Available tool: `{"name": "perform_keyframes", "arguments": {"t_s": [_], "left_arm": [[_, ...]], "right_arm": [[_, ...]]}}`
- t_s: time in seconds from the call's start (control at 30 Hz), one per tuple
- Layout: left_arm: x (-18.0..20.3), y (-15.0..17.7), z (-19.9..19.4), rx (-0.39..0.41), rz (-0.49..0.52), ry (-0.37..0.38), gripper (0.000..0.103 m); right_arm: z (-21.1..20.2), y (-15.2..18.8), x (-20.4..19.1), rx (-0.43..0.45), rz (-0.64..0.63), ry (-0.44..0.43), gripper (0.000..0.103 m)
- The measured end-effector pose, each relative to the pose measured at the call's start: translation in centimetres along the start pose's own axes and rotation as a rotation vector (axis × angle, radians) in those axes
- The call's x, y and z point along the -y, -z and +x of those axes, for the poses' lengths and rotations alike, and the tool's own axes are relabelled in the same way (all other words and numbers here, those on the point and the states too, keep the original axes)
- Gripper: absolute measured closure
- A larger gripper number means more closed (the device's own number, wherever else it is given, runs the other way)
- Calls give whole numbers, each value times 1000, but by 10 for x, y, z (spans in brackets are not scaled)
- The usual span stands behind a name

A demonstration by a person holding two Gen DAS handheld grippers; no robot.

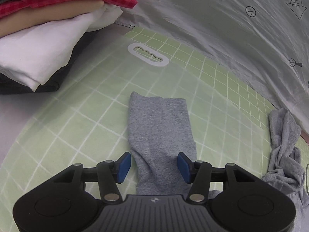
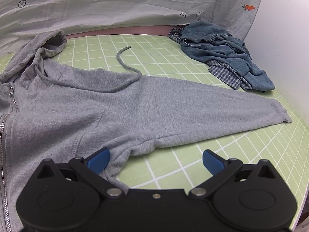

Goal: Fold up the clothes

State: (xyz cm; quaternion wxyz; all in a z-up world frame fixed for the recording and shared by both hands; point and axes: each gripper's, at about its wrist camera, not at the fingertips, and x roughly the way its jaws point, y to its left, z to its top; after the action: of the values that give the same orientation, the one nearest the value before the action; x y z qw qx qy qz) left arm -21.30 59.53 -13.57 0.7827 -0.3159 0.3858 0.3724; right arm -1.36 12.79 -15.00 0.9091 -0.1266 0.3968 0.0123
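A grey zip hoodie (image 2: 58,112) lies face up on the green grid mat (image 2: 173,166). One sleeve (image 2: 193,112) stretches flat to the right, the hood (image 2: 48,44) is bunched at the back left, and a drawstring (image 2: 123,58) curls onto the mat. My right gripper (image 2: 155,162) stands wide open just in front of the armpit fold, its left pad (image 2: 98,161) touching the fabric there. In the left wrist view the other sleeve (image 1: 160,131) lies flat and runs away from me. My left gripper (image 1: 154,167) is open astride it, and its pads do not press on it.
A stack of folded clothes (image 1: 48,38) in white, tan, red check and grey sits at the far left. A white handle cut-out (image 1: 148,54) marks the mat. A crumpled pile of blue denim and checked garments (image 2: 222,58) lies at the back right. A pale printed sheet (image 2: 115,5) borders the back.
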Motion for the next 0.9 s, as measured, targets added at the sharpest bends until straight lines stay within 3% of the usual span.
{"name": "perform_keyframes", "arguments": {"t_s": [0.03,0.07,0.13,0.27,0.5,0.6,0.7,0.9], "left_arm": [[1,0,2,2,3,-10,54],[1,0,3,4,4,-12,73],[-3,1,4,7,-6,-25,93],[-20,6,-11,68,-59,-90,96],[-86,33,-66,184,-176,-383,96],[-118,58,-89,185,-287,-457,96],[-135,84,-101,145,-308,-521,96],[-136,120,-126,108,-351,-554,87]], "right_arm": [[0,0,0,-1,-1,1,0],[0,0,-1,-1,-2,2,0],[0,-1,-1,-1,-5,3,0],[0,-1,-1,3,-16,3,0],[0,2,1,21,-15,-10,0],[0,3,2,32,-19,-16,0],[0,4,4,40,-21,-26,0],[2,0,9,27,-41,-63,0]]}}
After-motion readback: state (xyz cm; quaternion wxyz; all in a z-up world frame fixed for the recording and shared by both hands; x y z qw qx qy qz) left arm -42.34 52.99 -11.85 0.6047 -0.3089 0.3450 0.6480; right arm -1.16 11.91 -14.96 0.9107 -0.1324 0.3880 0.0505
